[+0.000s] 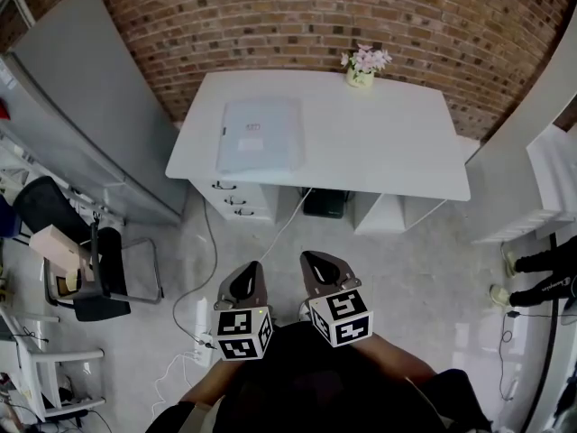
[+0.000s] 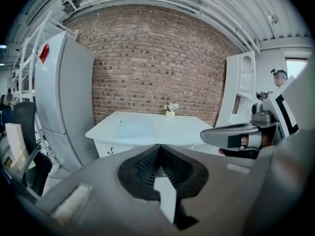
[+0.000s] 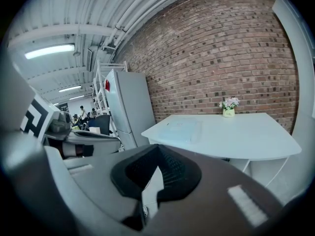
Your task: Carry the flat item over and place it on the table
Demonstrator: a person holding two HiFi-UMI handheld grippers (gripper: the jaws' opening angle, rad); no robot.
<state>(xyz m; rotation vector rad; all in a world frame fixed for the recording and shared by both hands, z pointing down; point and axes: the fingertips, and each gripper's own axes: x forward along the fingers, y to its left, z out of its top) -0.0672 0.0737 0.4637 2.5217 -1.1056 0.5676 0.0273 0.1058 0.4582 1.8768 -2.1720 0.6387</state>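
The left gripper [image 2: 160, 147] fills the lower half of the frame, its jaws pressed together with nothing between them. Beyond them, at mid-frame, stands a white table [image 2: 192, 131] against a brick wall [image 2: 147, 58]. A pale flat item [image 2: 134, 128] lies on the table's left part, and a small flower pot [image 2: 171, 109] sits at its far edge. A tall grey cabinet [image 2: 64, 92] stands at the left, and the right gripper [image 2: 219, 134] reaches in from the right.

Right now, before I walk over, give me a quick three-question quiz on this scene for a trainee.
1. True or false: the flat item already lies on the white table.
2. What stands at the table's back edge, by the brick wall?
3. Fill in: the left hand-held gripper and the right hand-held gripper are both ____ and hold nothing.
Key: 1 true; 2 a flower pot; 3 shut.
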